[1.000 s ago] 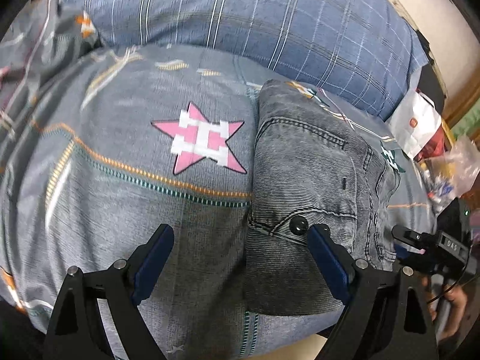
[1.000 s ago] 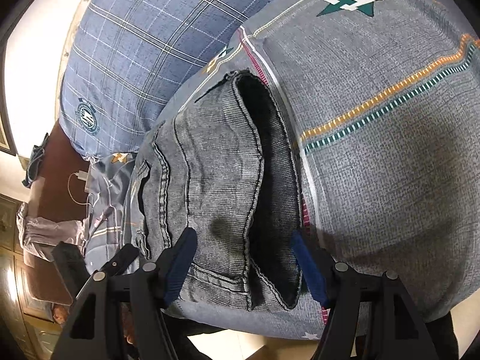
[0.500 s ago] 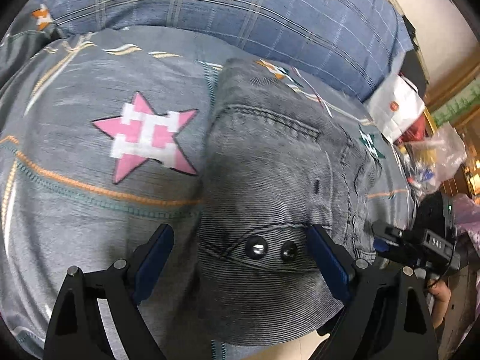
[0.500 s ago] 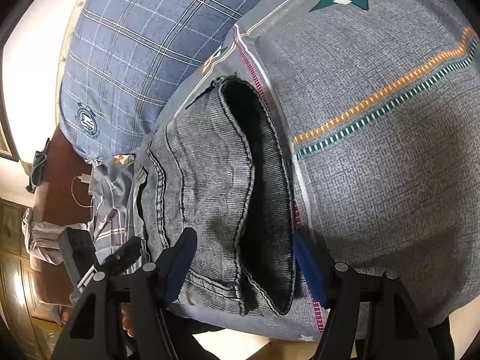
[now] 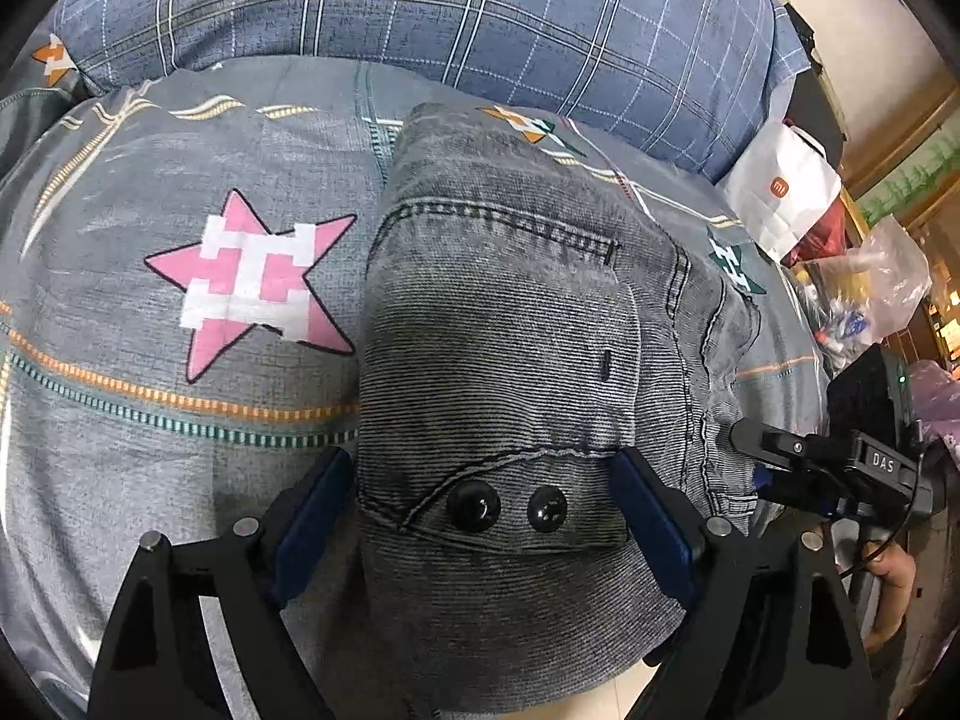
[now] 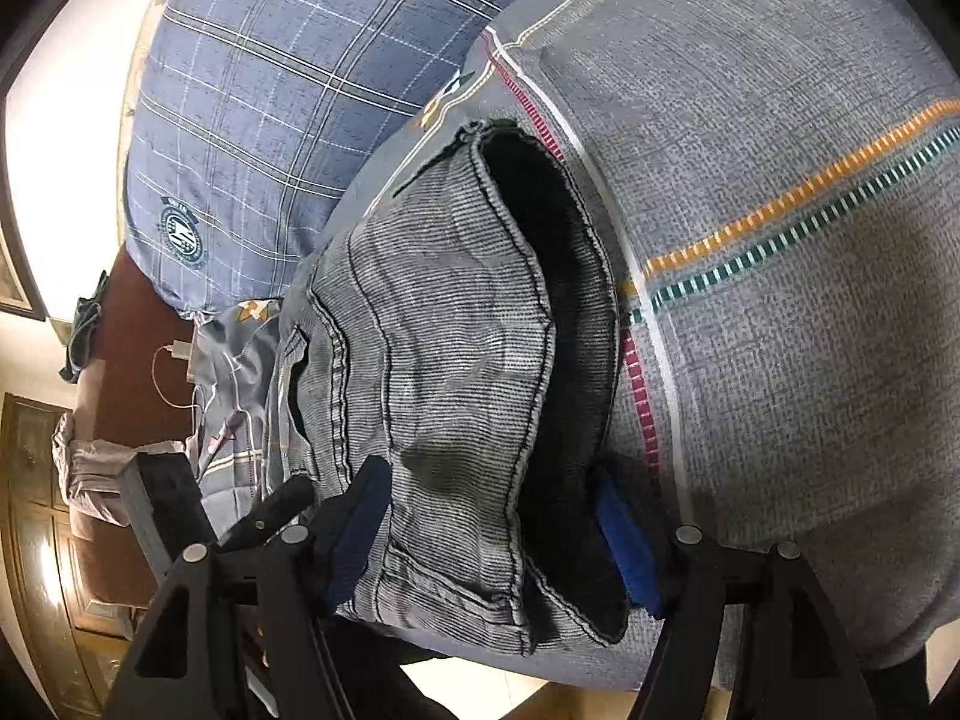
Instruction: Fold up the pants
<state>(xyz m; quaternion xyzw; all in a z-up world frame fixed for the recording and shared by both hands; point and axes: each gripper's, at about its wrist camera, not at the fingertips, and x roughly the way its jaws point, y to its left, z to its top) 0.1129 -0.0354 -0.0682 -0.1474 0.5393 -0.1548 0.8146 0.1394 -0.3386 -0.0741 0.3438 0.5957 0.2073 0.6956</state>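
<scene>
The grey jeans (image 5: 504, 360) lie folded on the bed's grey star-print quilt (image 5: 150, 450), below a blue plaid pillow (image 5: 450, 12). The left gripper (image 5: 480, 498) is spread wide around the waistband (two black buttons between its fingers); the right gripper (image 6: 492, 510) likewise straddles the jeans' open end, unclenched.

Left gripper (image 5: 480, 516) slid sideways, away from pink star print (image 5: 252, 282); its open blue pads now straddle folded grey denim pants (image 5: 510, 330) at two black buttons (image 5: 510, 507).
</scene>
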